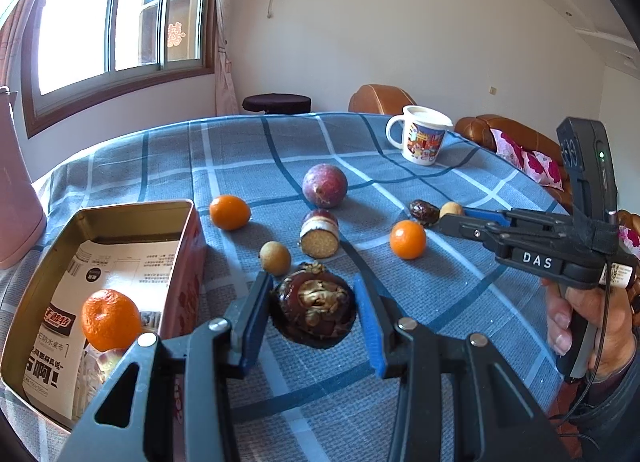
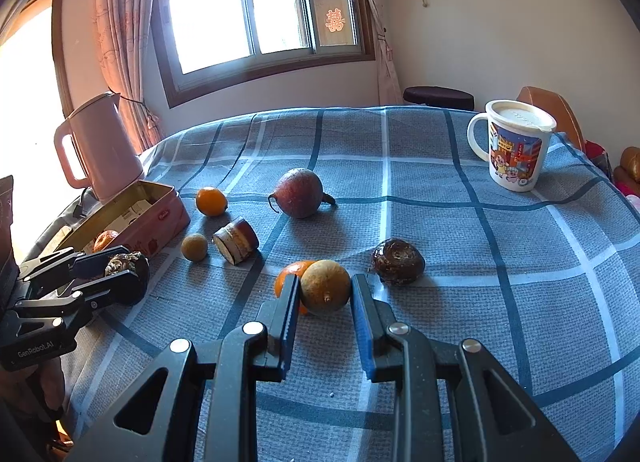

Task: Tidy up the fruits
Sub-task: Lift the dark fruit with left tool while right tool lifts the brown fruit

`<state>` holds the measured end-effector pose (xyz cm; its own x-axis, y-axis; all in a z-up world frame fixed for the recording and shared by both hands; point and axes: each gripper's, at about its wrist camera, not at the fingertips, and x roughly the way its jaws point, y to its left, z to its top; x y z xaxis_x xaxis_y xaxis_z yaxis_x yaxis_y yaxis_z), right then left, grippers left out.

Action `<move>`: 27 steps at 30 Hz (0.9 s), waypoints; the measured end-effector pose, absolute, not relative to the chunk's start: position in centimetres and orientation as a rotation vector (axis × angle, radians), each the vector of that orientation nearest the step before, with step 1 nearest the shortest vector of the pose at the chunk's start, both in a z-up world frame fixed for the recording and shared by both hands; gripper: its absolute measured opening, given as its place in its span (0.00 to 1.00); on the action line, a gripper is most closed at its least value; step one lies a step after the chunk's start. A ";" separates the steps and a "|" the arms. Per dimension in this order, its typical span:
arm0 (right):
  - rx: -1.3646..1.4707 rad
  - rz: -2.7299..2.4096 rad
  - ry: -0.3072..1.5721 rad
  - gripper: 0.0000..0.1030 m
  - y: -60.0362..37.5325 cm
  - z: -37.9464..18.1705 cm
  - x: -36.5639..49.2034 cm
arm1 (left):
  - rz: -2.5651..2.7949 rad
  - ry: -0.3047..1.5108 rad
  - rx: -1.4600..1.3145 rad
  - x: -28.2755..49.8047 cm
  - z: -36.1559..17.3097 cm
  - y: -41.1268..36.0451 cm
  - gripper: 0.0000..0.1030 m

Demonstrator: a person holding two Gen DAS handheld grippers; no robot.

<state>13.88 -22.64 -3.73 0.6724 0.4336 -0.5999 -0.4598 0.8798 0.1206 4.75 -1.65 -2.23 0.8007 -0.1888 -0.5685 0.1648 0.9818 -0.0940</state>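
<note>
My left gripper (image 1: 314, 296) is shut on a dark brown, round water chestnut (image 1: 316, 308), low over the cloth beside an open tin box (image 1: 136, 208). The right wrist view shows that gripper (image 2: 130, 268) next to the tin (image 2: 160, 218). An orange (image 1: 110, 318) lies in the tin. My right gripper (image 2: 325, 288) is shut on a tan longan (image 2: 325, 291), with a small orange (image 2: 288, 278) just behind it. Loose on the cloth are a second dark chestnut (image 2: 398, 261), a purple passion fruit (image 1: 325, 185), a cut fruit piece (image 1: 319, 233), another longan (image 1: 275, 257) and a small orange (image 1: 229, 212).
A round table carries a blue checked cloth (image 2: 440, 222). A lidded cartoon mug (image 2: 516, 146) stands at the back right and a pink kettle (image 2: 104, 142) at the back left, behind the tin. A hand (image 1: 576, 322) holds the right gripper's handle. Brown leather seats lie beyond the table.
</note>
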 end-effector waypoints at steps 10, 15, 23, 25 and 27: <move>-0.051 0.507 0.613 0.27 -22.7 -3.1 13.1 | -0.164 0.558 -0.061 3.8 -1.7 -1.1 0.42; -0.053 0.507 0.591 0.27 -22.8 -3.0 12.8 | -0.157 0.535 -0.075 3.5 -1.5 -0.8 0.42; -0.060 0.509 0.549 0.27 -22.8 -2.6 12.1 | -0.148 0.495 -0.078 2.8 -1.1 -0.6 0.42; -0.062 0.510 0.540 0.27 -22.8 -2.5 11.9 | -0.144 0.484 -0.078 2.6 -1.0 -0.6 0.42; -0.062 0.511 0.533 0.27 -22.8 -2.4 11.8 | -0.145 0.475 -0.079 2.5 -0.9 -0.5 0.42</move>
<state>11.81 -22.77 -2.42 0.7397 0.4500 -0.5003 -0.4817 0.8733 0.0733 2.51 -0.53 -0.95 0.8791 -0.1570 -0.4500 0.1201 0.9867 -0.1096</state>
